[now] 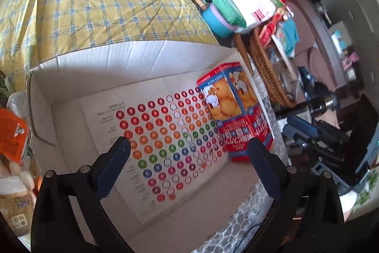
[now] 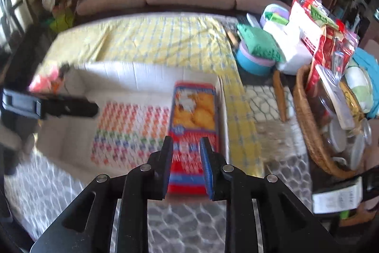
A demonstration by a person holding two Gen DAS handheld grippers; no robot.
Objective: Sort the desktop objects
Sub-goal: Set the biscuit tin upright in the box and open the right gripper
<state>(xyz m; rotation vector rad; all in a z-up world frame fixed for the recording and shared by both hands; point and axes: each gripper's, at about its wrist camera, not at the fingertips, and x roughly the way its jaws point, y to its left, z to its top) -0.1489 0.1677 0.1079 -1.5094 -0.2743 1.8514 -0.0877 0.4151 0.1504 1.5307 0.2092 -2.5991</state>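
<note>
The right gripper (image 2: 186, 148) is hovering with its fingers parted narrowly, framing the near end of the cookie box (image 2: 193, 125) at twelve o'clock; whether they touch it I cannot tell. The cookie box is lying inside the white cardboard box (image 1: 142, 51), against its right wall. The left gripper (image 1: 189, 146) is hanging spread wide, gripping nothing, over the dotted sticker sheet (image 1: 165, 134), cookie box at one o'clock.
</note>
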